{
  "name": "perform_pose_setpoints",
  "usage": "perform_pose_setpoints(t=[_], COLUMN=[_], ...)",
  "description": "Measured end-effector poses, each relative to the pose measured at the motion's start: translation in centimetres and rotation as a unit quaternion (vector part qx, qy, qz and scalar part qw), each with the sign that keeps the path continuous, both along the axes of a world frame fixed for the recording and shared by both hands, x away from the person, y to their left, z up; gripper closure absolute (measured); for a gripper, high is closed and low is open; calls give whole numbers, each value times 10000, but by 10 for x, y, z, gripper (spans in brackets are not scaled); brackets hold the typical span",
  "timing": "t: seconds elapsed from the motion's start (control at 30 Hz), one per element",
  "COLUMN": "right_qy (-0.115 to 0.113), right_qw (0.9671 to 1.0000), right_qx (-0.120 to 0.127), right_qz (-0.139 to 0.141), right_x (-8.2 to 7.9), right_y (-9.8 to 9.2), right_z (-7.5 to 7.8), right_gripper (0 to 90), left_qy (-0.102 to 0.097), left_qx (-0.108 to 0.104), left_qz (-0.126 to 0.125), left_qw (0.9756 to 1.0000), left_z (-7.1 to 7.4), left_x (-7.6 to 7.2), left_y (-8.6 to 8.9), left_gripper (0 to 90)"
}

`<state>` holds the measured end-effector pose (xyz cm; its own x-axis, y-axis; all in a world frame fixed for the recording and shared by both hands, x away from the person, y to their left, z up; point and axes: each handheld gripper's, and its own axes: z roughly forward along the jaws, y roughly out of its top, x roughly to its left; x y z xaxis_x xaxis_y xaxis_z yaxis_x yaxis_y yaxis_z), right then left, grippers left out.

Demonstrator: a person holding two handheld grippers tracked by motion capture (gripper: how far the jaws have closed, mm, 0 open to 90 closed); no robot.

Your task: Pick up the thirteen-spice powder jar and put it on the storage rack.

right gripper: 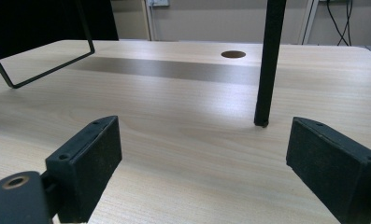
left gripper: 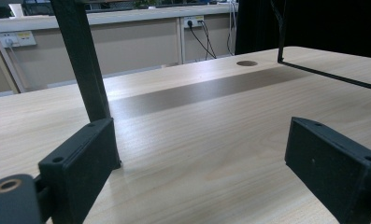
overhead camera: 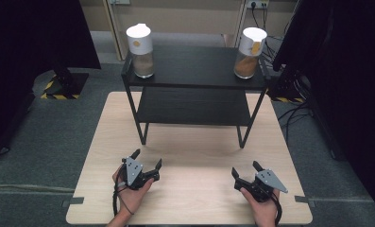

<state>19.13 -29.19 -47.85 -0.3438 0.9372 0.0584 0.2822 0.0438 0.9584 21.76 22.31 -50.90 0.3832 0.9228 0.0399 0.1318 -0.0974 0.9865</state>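
High view: two grippers rest on the tabletop (overhead camera: 190, 198), jaws wide apart, empty.
A black shelf rack (overhead camera: 194, 71) ahead carries two white-capped jars (overhead camera: 140, 45), well apart.

Grey carpet floor (overhead camera: 43, 137), beige wall (overhead camera: 194, 19)

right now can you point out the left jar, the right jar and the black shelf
left jar (overhead camera: 140, 47): high view, on its white label.
right jar (overhead camera: 250, 49): high view, on its white label.
black shelf (overhead camera: 194, 66): high view, on the bare top board between the jars.
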Motion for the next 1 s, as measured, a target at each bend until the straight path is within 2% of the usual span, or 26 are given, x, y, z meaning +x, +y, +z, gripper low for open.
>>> perform_pose_setpoints(t=[0.43, 1.0], right_qy=[53, 67], right_qw=[10000, 9999], right_qx=[-32, 80], right_qz=[17, 27], right_x=[-1, -1], right_y=[1, -2], right_z=[-3, -4], right_gripper=[108, 105], left_qy=[7, 19], left_qx=[4, 1], left_qz=[-8, -19], left_qw=[10000, 10000], left_z=[0, 1], left_x=[0, 1], left_y=[0, 0], left_gripper=[90, 91])
